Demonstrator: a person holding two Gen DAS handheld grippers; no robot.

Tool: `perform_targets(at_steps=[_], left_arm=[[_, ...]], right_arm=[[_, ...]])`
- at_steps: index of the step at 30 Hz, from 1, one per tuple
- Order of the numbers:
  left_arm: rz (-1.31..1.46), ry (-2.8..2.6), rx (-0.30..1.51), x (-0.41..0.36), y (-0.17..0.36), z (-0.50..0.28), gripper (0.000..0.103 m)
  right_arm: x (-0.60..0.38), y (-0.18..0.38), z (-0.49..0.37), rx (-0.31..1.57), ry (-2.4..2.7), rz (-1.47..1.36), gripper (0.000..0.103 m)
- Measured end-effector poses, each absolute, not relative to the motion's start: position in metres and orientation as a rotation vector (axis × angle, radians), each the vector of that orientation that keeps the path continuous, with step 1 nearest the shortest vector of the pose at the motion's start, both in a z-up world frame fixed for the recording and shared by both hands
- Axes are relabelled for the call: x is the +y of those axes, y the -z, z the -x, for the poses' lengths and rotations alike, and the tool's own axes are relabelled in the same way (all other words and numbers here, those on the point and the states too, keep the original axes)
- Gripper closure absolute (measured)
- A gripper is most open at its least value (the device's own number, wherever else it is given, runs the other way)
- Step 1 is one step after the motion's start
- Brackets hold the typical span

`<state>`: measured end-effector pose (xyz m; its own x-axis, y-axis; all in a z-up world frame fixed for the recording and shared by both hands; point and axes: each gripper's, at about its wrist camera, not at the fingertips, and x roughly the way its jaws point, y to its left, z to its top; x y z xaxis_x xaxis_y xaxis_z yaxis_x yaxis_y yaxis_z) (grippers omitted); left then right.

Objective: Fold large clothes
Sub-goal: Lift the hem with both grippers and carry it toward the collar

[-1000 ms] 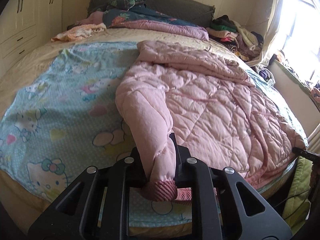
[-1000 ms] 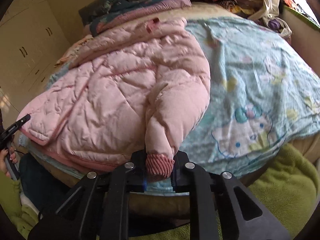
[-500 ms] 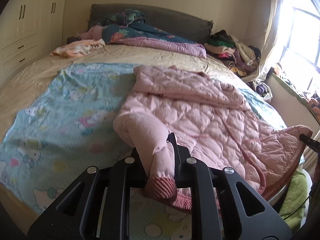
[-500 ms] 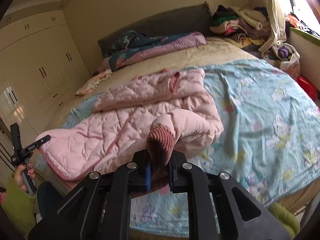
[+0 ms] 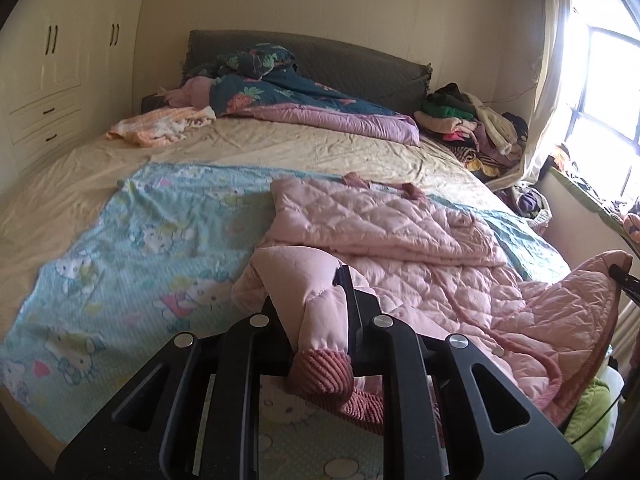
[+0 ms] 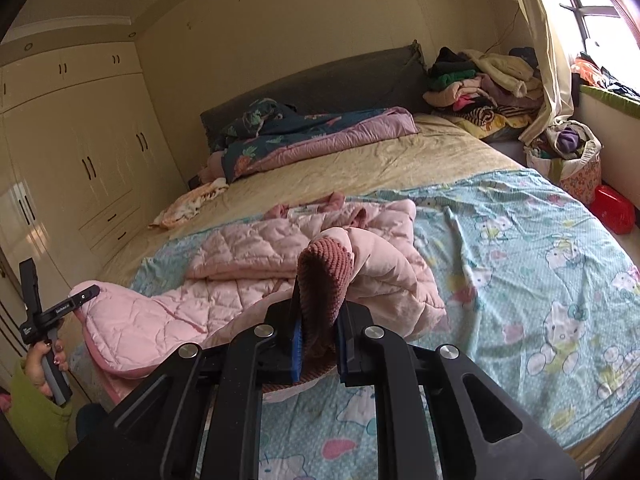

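Observation:
A pink quilted jacket (image 5: 400, 248) lies on a blue Hello Kitty sheet (image 5: 132, 264) on the bed; it also shows in the right wrist view (image 6: 256, 256). My left gripper (image 5: 318, 320) is shut on one pink sleeve just above its ribbed cuff (image 5: 320, 372), lifted over the jacket body. My right gripper (image 6: 318, 328) is shut on the other sleeve's ribbed cuff (image 6: 324, 276), held up above the jacket. A third hand-held gripper (image 6: 60, 308) holds the jacket's hem corner at the bed's near edge.
A dark floral duvet (image 5: 288, 96) lies at the headboard. A clothes pile (image 5: 468, 128) sits at the far right corner. A wardrobe (image 6: 80, 152) lines the left wall. A bag (image 6: 568, 156) and a red object (image 6: 612, 208) stand by the window.
Both grippers have lifted the sleeves and carried them forward over the jacket body. The hem corner at the bed's edge has been raised.

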<state>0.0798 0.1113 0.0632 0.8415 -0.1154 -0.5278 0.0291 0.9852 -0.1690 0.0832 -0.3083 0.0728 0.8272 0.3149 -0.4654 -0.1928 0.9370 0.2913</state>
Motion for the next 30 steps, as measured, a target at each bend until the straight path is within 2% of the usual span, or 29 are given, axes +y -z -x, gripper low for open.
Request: perform_targets(at_steps=[30], left_arm=[[0.128,-0.003,0.484,0.101,-0.122,-0.171,0.093]], right_arm=[[-0.34,-0.115,-0.171,0.493,-0.233,-0.405,0.092]])
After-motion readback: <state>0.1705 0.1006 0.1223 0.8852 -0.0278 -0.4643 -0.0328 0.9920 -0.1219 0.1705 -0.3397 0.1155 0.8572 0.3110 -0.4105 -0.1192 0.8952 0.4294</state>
